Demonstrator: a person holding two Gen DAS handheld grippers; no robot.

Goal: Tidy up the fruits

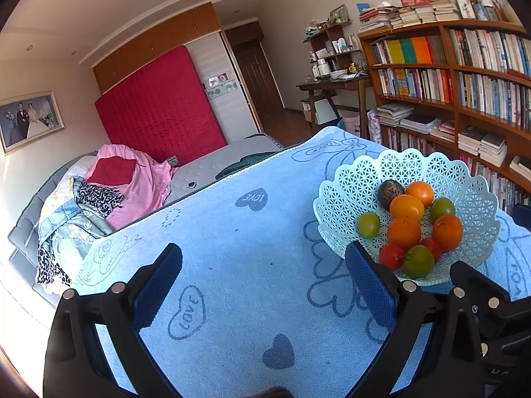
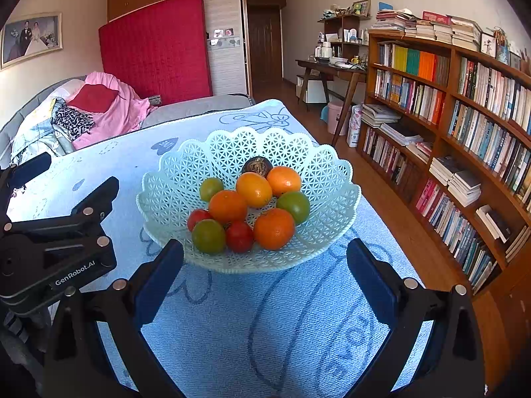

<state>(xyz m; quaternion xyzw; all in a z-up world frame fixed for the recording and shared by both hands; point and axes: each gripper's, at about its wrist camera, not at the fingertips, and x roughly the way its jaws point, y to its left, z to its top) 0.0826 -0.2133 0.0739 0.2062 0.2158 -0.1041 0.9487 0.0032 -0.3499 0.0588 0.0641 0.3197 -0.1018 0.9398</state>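
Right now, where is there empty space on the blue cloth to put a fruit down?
The blue cloth lies bare left of the white basket, out to the bed-side edge, and in front of the basket near the right gripper. The basket itself is crowded with fruit.

Left tongs and right tongs both gape wide, empty, side by side
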